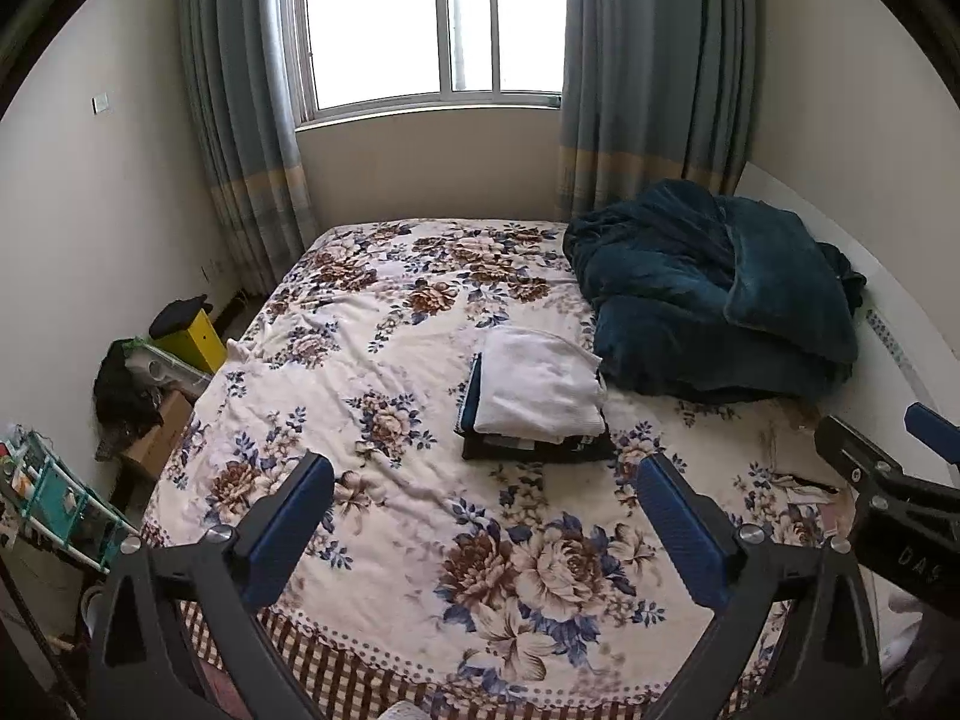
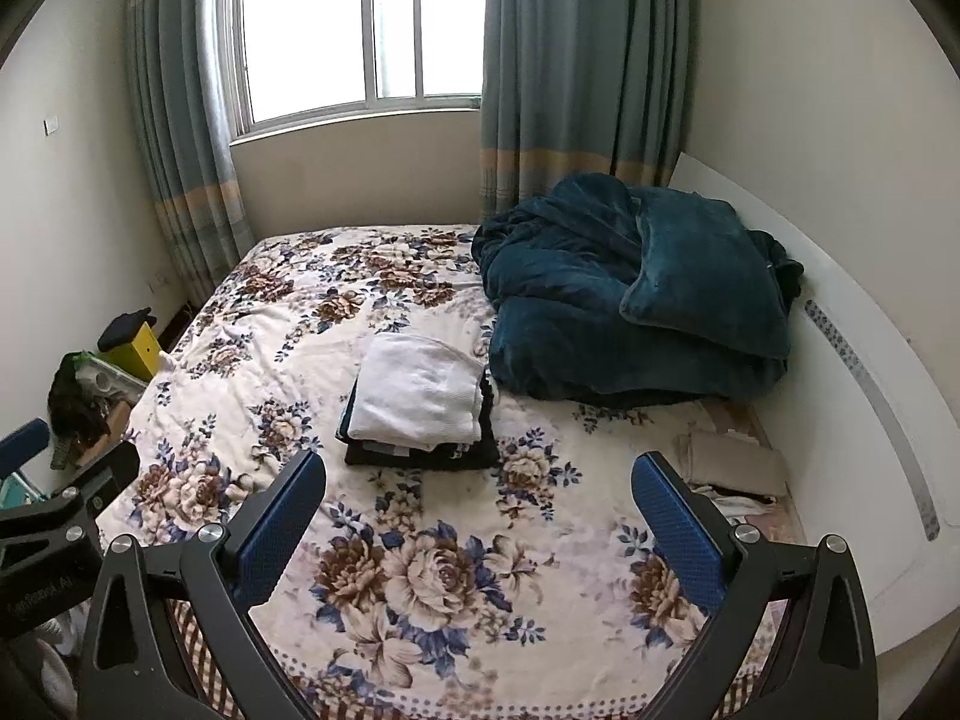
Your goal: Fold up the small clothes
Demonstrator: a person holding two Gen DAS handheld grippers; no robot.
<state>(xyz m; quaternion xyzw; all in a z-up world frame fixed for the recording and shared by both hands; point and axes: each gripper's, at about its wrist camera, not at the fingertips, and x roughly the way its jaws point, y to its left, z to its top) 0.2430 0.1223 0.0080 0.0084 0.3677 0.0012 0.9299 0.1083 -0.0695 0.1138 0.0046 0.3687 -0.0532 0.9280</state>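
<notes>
Right wrist view alone shows beige cloths (image 2: pixel 735 461) beside headboard (image 2: pixel 864 360).

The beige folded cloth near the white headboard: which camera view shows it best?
The right wrist view: the beige folded cloth lies there in full, beside the headboard. In the left wrist view the right gripper covers most of that corner, so only some crumpled fabric shows.

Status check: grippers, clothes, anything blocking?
Both hand-held grippers, left and right, open, empty. Folded stack on bed. Teal blanket beside it; nothing blocking.
</notes>
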